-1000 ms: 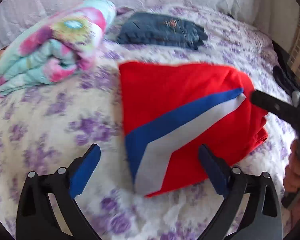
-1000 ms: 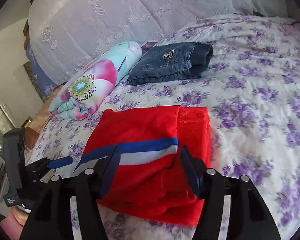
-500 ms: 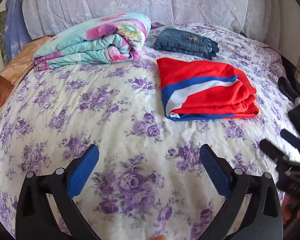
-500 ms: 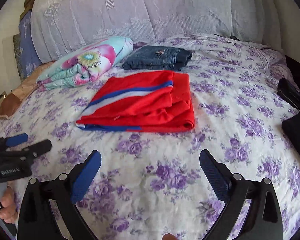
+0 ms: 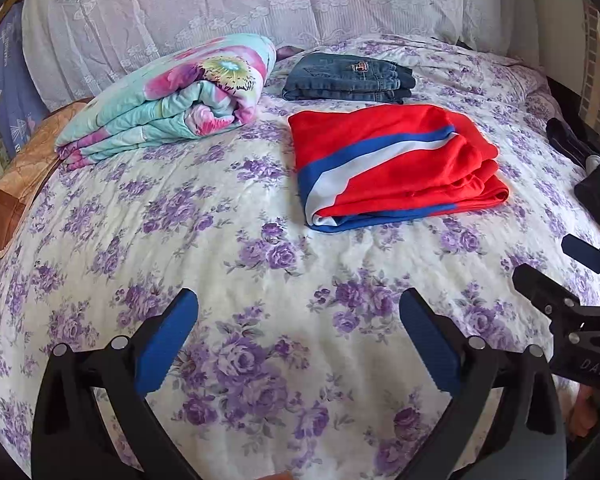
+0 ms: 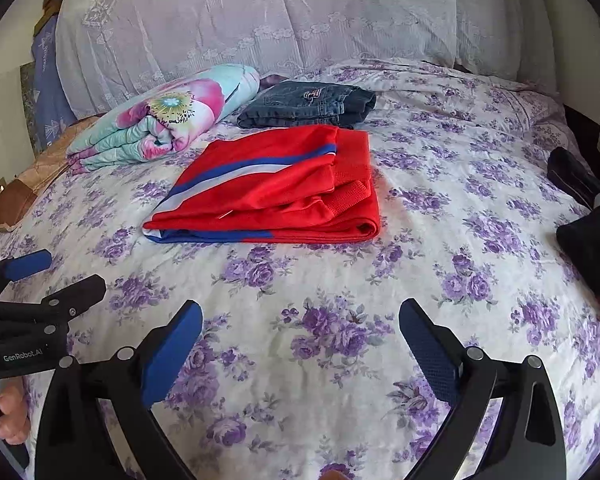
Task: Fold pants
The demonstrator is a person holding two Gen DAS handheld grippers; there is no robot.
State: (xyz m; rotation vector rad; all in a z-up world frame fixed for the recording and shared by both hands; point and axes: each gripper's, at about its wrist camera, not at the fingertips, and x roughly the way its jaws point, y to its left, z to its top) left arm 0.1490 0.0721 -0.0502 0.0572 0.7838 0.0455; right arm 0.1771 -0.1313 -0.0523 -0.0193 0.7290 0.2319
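Left wrist view:
- The left claw (image 5: 298,344) stands wide open above the bed (image 5: 204,248), with nothing between its 2 blue pads (image 5: 166,346).
- The red pants (image 5: 392,168), with a blue and white stripe, lie folded on the floral bedspread, well ahead of the claw and a little to its right.
- Folded jeans (image 5: 350,82) lie just behind the red pants, nearer the headboard.
- A folded flowered blanket (image 5: 172,100) sits to the left of the jeans, apart from the pants.
- The right claw (image 5: 568,270) shows at the right edge, its fingers parted and empty, over the bedspread.
- A dark item (image 5: 598,196) lies at the far right edge; I cannot tell what it is.

Right wrist view:
- The right claw (image 6: 300,346) is spread to its widest, gripping nothing, above the bare bedspread.
- The red pants (image 6: 276,188) lie folded ahead and slightly left, touching neither claw.
- The jeans (image 6: 308,106) rest just beyond the pants, and the blanket (image 6: 164,116) lies to their left.
- The left claw (image 6: 56,276) shows at the left edge, open, with a hand (image 6: 10,420) below it on the handle.
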